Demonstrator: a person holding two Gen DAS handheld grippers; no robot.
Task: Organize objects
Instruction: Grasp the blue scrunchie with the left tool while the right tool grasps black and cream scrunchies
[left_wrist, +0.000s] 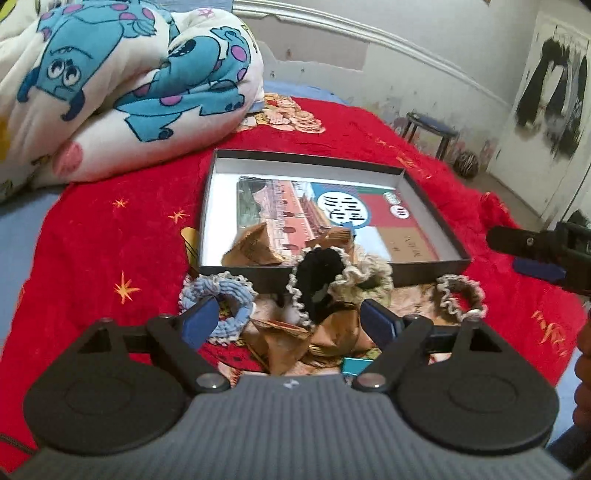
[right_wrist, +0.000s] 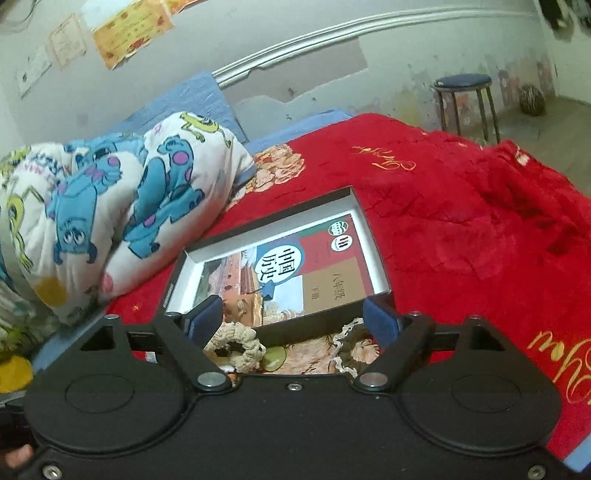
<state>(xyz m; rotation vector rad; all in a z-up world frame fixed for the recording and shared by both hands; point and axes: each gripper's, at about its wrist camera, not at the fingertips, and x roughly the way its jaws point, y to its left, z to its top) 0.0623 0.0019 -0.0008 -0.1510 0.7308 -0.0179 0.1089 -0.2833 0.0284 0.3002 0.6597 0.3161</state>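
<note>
A shallow black box (left_wrist: 436, 192) lies on the red blanket and holds a textbook (left_wrist: 332, 210) and a crumpled brown paper (left_wrist: 255, 245). In front of it lie a blue scrunchie (left_wrist: 236, 295), a black scrunchie with pale trim (left_wrist: 317, 284), a beige scrunchie (left_wrist: 460, 297) and more brown paper (left_wrist: 317, 343). My left gripper (left_wrist: 291, 319) is open, low over the black scrunchie and paper. My right gripper (right_wrist: 293, 319) is open above a beige scrunchie (right_wrist: 236, 345) and a lace-edged one (right_wrist: 351, 347), near the box (right_wrist: 378, 258). It also shows at the right edge of the left wrist view (left_wrist: 535, 254).
A folded cartoon-print quilt (left_wrist: 122, 85) lies behind and left of the box. A blue-topped stool (right_wrist: 467, 103) and a dark ball (right_wrist: 532, 99) stand by the far wall. A small teal object (left_wrist: 354, 365) lies under my left gripper.
</note>
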